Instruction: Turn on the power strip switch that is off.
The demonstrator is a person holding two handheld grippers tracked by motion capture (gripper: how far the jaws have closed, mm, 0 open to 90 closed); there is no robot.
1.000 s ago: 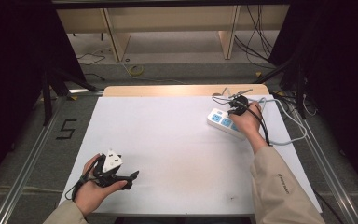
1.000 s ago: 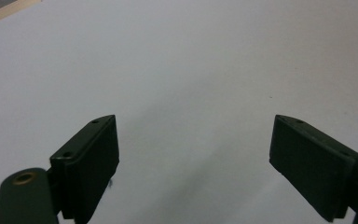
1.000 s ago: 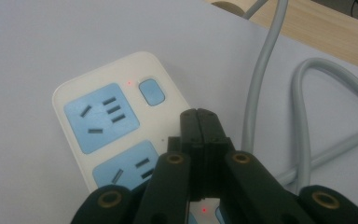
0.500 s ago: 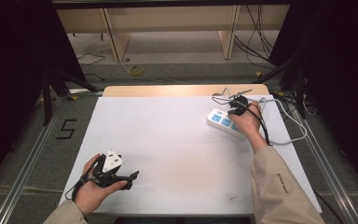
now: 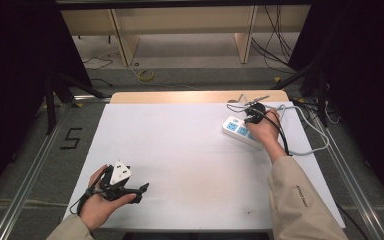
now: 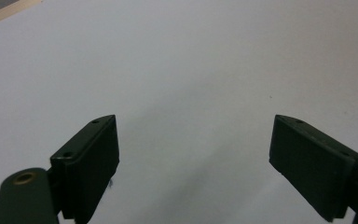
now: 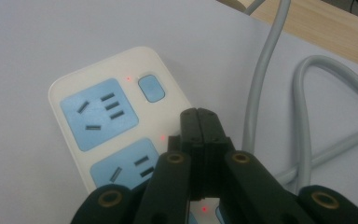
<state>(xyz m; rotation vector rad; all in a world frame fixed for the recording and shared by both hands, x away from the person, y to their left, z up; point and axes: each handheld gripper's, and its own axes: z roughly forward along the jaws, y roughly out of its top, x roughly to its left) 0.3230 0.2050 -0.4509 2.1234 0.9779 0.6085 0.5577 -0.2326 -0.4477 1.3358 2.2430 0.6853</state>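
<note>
Staying put since before, the closed right tool (image 7: 200,116) presses the power strip (image 7: 107,121); left tool (image 6: 193,154) gapes empty.

The right gripper (image 7: 200,119) sits in front of the power strip (image 7: 102,116) and hides part of it. The strip's lower end runs off the bottom of the right gripper view. The grey cable (image 7: 265,70) runs off the top there. In the high view, the person's hand (image 5: 266,131) covers one end of the strip.
</note>
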